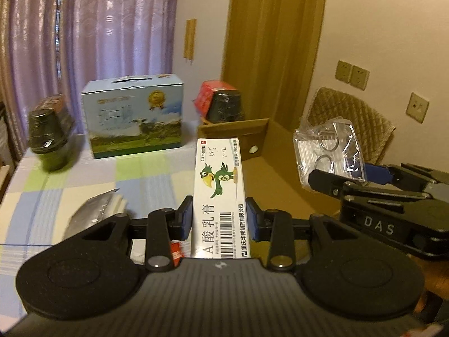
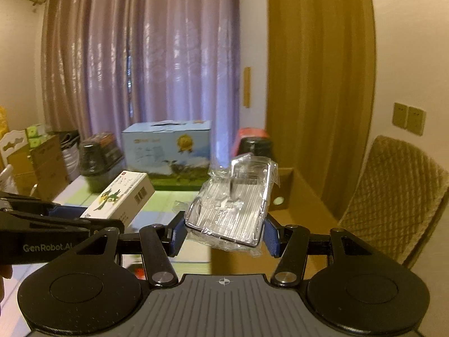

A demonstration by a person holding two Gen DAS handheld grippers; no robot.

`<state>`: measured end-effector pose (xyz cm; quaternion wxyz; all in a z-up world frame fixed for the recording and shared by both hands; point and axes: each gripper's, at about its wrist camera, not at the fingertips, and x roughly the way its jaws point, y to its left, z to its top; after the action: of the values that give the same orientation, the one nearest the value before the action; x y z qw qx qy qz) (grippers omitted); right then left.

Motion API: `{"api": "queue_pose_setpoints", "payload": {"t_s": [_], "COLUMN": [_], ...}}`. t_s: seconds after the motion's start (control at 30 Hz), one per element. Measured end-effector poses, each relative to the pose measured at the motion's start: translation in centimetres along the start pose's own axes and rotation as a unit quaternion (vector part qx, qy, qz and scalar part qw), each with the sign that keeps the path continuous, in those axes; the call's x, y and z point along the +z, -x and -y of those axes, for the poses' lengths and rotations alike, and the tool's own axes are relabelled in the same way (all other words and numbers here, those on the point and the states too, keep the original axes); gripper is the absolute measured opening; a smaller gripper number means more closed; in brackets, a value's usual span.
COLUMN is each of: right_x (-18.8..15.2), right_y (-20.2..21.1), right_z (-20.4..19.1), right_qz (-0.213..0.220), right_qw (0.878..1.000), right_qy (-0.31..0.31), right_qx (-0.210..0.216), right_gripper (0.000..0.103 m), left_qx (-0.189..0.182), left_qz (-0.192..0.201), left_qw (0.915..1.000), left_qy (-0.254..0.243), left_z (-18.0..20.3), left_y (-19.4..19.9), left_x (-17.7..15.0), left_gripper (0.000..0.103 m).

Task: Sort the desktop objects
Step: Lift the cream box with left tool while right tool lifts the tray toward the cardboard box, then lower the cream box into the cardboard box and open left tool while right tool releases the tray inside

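Above the counter (image 1: pixel 84 174) near its right edge, left tongs (image 1: pixel 219 216) clamped on white ointment box (image 1: pixel 220 193), held off the checked cloth. Right tongs (image 2: pixel 224 233) closed on clear plastic-wrapped case (image 2: pixel 233 205), raised beside it over open cardboard box (image 1: pixel 280 174). Blue milk carton (image 1: pixel 134 118) at far edge.

Probably a home room: purple curtains (image 2: pixel 146 56), checked tablecloth (image 1: pixel 70 179), quilted chair (image 2: pixel 393 196), wall sockets (image 1: pixel 352 74).
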<state>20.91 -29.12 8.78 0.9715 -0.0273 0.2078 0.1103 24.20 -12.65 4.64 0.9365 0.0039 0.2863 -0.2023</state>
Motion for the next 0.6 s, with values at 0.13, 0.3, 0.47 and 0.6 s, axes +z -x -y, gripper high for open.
{"api": "queue_pose_setpoints", "payload": {"t_s": [0.13,0.3,0.47,0.6], "right_x": [-0.3,-1.0,-1.6,-1.8], "right_y": [0.0,-0.2,-1.1,-1.9], "right_z": [2.2,4.8,6.5,7.2], "right_qz": [-0.005,-0.014,-0.023,-0.026], "right_qw": [1.0,0.999,0.999,0.999], "right_qy": [-0.003,-0.005,-0.014,-0.014], "right_qx": [-0.018,-0.033,-0.041,-0.045], "right_gripper": [0.053,0.053,0.053,0.053], "left_qx": [-0.02,-0.045,-0.068,-0.074], "left_qz": [0.0,-0.008,-0.019,-0.026], "left_qw": [0.9998,0.9987,0.9972,0.9967], "left_qy": [-0.007,-0.021,-0.023,-0.022], "left_z": [1.9,4.0,5.0,5.3], "left_y": [-1.8,-4.5,-6.5,-7.6], "left_x": [1.3,1.9,1.9,1.8], "left_gripper": [0.033,0.033,0.033,0.033]}}
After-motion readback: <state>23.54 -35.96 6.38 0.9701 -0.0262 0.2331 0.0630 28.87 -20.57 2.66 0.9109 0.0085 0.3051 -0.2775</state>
